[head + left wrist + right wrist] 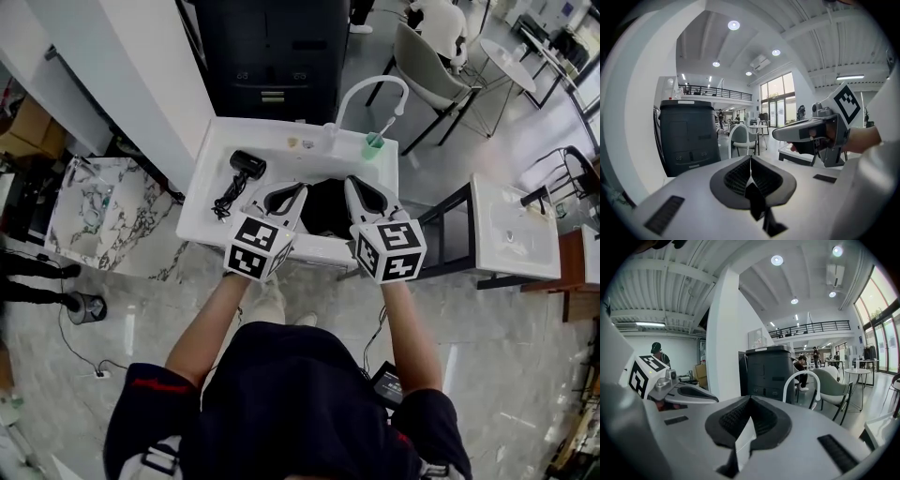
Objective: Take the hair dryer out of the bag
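Note:
A black hair dryer (247, 166) lies on the white washbasin counter (211, 192) with its coiled cord (226, 197) beside it, left of both grippers. A black bag (326, 208) hangs over the basin between the two grippers. My left gripper (301, 188) is shut on its left rim, and a strip of black fabric (754, 199) sticks out of the closed jaws (750, 159). My right gripper (349, 180) is shut on the right rim. In the right gripper view a thin pale flap (744, 439) is pinched in the jaws (750, 399). Both grippers point almost level.
A white arched faucet (370, 86) and a green cup (374, 146) with a toothbrush stand at the counter's back. A dark cabinet (272, 47) is behind it, chairs (431, 66) at back right, a marble slab (94, 211) on the left, another white basin (511, 230) on the right.

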A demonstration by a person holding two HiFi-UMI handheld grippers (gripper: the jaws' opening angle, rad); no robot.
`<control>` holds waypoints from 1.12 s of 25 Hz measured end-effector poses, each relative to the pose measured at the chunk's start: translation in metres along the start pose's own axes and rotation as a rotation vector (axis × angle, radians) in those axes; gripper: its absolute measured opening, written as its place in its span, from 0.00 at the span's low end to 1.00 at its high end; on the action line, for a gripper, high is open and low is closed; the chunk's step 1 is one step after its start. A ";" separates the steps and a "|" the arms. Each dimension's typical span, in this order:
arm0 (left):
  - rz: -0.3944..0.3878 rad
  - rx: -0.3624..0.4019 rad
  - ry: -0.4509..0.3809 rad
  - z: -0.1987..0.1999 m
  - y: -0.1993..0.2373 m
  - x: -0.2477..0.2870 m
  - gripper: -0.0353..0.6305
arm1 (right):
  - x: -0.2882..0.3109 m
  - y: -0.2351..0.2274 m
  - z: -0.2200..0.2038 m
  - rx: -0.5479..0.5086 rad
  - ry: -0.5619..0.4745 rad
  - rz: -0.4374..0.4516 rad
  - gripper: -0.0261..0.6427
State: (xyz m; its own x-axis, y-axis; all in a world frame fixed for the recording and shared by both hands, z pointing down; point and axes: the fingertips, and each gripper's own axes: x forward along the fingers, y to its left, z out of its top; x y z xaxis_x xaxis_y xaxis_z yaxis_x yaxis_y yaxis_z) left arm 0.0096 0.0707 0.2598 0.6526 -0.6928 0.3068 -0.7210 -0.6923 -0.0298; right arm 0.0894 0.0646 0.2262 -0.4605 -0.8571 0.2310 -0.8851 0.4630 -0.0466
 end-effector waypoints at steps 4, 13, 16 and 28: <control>0.016 0.008 -0.007 0.002 -0.004 -0.005 0.08 | -0.007 0.005 0.001 -0.007 -0.016 0.012 0.09; 0.023 0.009 -0.041 0.010 -0.005 -0.015 0.08 | -0.010 0.014 0.007 -0.013 -0.029 0.026 0.09; 0.019 0.006 -0.045 0.010 -0.003 -0.017 0.08 | -0.010 0.018 0.008 -0.012 -0.032 0.028 0.09; -0.002 0.013 -0.051 0.013 0.016 -0.037 0.08 | -0.002 0.040 0.011 -0.011 -0.022 0.011 0.09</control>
State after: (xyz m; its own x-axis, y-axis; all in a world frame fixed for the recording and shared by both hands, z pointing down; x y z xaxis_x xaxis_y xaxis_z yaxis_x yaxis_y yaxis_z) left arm -0.0224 0.0826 0.2355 0.6656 -0.7002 0.2582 -0.7166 -0.6963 -0.0411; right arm 0.0540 0.0824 0.2128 -0.4715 -0.8567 0.2093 -0.8793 0.4747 -0.0380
